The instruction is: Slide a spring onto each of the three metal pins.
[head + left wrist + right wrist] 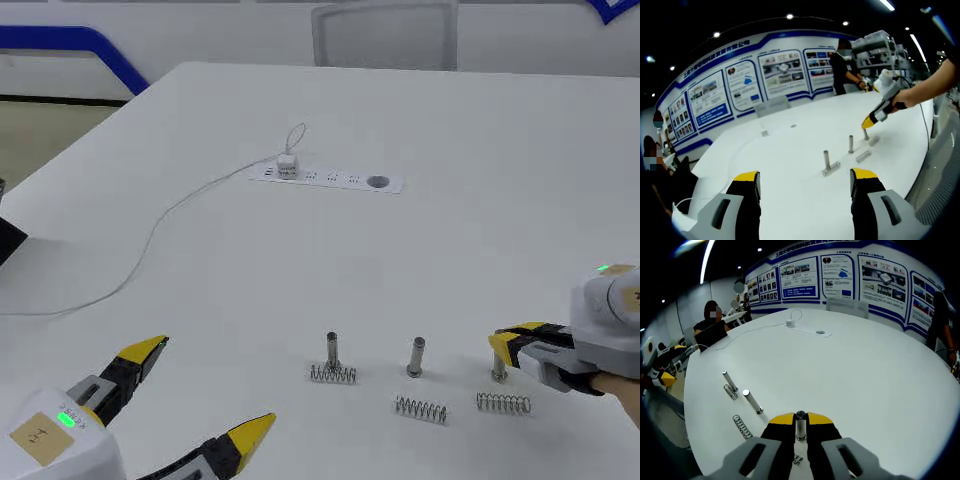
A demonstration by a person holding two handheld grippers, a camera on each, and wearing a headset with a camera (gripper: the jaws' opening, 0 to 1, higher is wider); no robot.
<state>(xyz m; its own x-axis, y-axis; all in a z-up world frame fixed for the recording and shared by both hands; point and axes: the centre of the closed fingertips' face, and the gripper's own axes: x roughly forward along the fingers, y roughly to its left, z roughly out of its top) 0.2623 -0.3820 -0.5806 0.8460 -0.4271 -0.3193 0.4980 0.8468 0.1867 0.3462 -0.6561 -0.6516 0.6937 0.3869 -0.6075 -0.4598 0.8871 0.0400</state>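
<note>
Pin [498, 372] farthest right clamped in right hand-held gripper [800, 418]; left hand-held gripper [802, 182] wide, its sticker [38, 435] unreadable.

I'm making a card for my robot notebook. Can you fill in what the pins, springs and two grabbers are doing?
pins: left pin, middle pin, right pin, all upright on the table
springs: three, lying flat beside the pins, none on a pin yet
left gripper: open, empty
right gripper: shut on the right pin
farther back: power strip
</note>
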